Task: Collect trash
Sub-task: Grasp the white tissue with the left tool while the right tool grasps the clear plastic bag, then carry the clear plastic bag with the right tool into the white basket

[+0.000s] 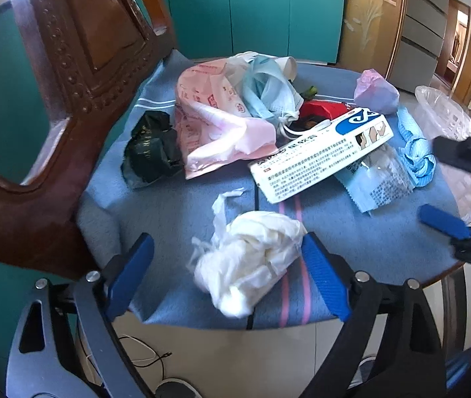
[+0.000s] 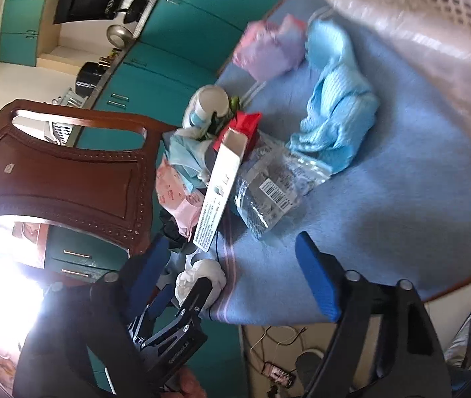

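On the blue-clothed desk (image 1: 175, 219), near its front edge, a crumpled white plastic bag (image 1: 248, 258) lies between the wide-open left tool (image 1: 232, 272); the right tool (image 2: 235, 282) gapes empty.

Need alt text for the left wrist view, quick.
The open left gripper straddles a crumpled white wad near the edge of a blue-clothed table. Beyond lie a white medicine box, pink bag and black bag.
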`<state>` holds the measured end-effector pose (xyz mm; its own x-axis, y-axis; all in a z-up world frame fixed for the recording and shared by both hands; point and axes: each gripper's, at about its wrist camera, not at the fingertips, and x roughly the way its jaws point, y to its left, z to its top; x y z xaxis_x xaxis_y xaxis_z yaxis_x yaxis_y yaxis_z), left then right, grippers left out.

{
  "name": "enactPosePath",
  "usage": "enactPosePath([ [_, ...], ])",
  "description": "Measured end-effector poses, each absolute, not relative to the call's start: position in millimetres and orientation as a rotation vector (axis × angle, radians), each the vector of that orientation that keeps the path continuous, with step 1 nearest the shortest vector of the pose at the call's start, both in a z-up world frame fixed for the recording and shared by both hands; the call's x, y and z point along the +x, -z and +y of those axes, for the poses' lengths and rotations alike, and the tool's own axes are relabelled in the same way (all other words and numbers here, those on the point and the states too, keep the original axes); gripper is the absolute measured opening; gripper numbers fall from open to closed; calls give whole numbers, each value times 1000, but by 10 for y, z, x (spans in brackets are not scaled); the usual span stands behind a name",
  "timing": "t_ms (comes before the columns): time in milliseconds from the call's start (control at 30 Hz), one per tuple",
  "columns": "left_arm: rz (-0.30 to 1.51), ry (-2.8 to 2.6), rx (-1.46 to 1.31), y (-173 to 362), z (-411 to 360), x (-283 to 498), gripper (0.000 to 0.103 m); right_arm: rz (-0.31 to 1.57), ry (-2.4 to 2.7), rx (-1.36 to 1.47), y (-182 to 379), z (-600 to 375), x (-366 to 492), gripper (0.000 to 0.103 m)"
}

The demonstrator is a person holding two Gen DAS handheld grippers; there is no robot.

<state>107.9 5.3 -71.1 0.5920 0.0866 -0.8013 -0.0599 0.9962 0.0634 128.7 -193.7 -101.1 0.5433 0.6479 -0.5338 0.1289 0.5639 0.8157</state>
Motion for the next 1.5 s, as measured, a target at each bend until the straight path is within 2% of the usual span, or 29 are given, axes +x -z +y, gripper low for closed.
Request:
enactPosePath([
  [33,937,-81,32,724,46,1100,86,983,-378,959,1044,-1908,1325,67],
  [133,953,-53,19,774,28,1158,77,1005,-380,987,1143,-1879,1427,57],
  [200,948,-24,5,784,15,1164,66,1001,-382,993,1172,-1858,1506,42],
  [233,943,-2,-2,776,2,1151,48,999,-384,985,1179,-1849,1528,26],
  [267,940,16,0,763,-12,1150,43,993,-384,966,1176,-1838,1542,7],
  [333,920,27,-2,700,-1,1095,33,977,-384,944,1177,-1837,1538,1],
  [367,911,37,-15,666,12,1075,28,960,-389,934,1117,-1845,1478,1],
  [500,829,88,-79,375,92,849,28,881,-402,735,759,-1806,1229,1],
  [667,733,115,-100,45,134,528,31,667,-307,90,96,-1434,562,1],
  [733,705,107,-100,-22,147,441,31,624,-281,-9,45,-1396,392,1],
  [867,708,61,-123,-28,216,436,31,676,-280,-28,157,-1480,308,1],
  [1500,719,47,-113,-11,195,376,31,679,-280,-41,184,-1357,322,1],
])
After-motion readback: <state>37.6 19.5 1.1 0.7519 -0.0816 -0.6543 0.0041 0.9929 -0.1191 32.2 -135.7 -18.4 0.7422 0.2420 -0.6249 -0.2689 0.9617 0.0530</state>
